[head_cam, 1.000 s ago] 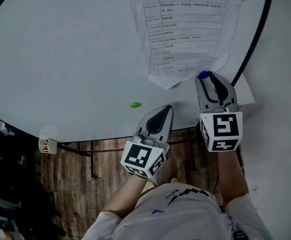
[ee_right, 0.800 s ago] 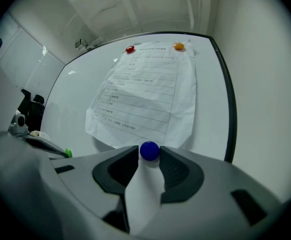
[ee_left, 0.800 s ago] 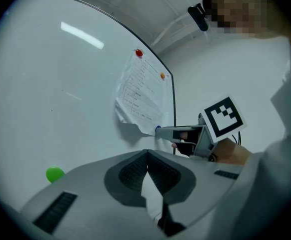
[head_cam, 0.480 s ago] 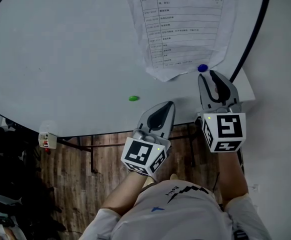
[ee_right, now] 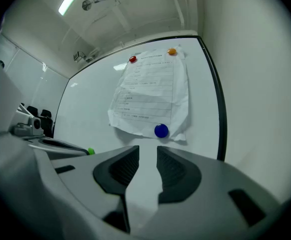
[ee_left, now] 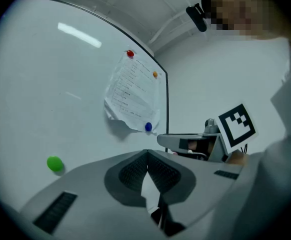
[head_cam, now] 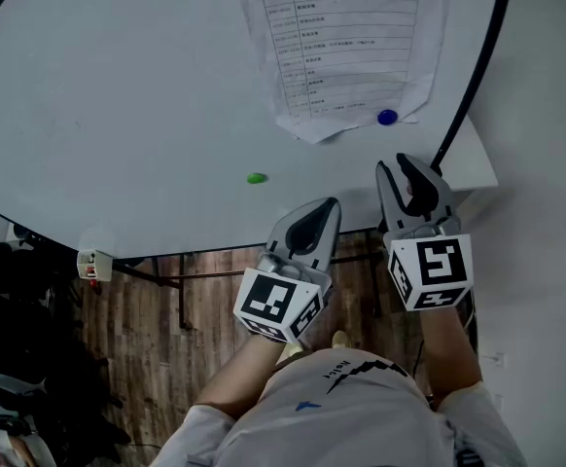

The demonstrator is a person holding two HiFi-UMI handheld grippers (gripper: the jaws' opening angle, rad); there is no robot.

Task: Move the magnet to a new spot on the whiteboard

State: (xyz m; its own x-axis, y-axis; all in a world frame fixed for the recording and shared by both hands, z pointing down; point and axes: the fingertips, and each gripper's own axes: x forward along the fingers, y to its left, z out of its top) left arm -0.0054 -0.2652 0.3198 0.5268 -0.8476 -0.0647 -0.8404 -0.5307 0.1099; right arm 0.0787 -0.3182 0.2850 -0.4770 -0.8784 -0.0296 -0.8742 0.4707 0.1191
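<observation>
Printed sheet, top past upper edge

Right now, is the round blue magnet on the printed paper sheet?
On: round blue magnet sits on the printed paper sheet, near its bottom.

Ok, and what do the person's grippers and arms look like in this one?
The left gripper and right gripper are light grey plastic shells with dark ribbed pads. Each carries a white cube with black square markers: left cube, right cube. The person wears a white short-sleeved top with a black zigzag print.
</observation>
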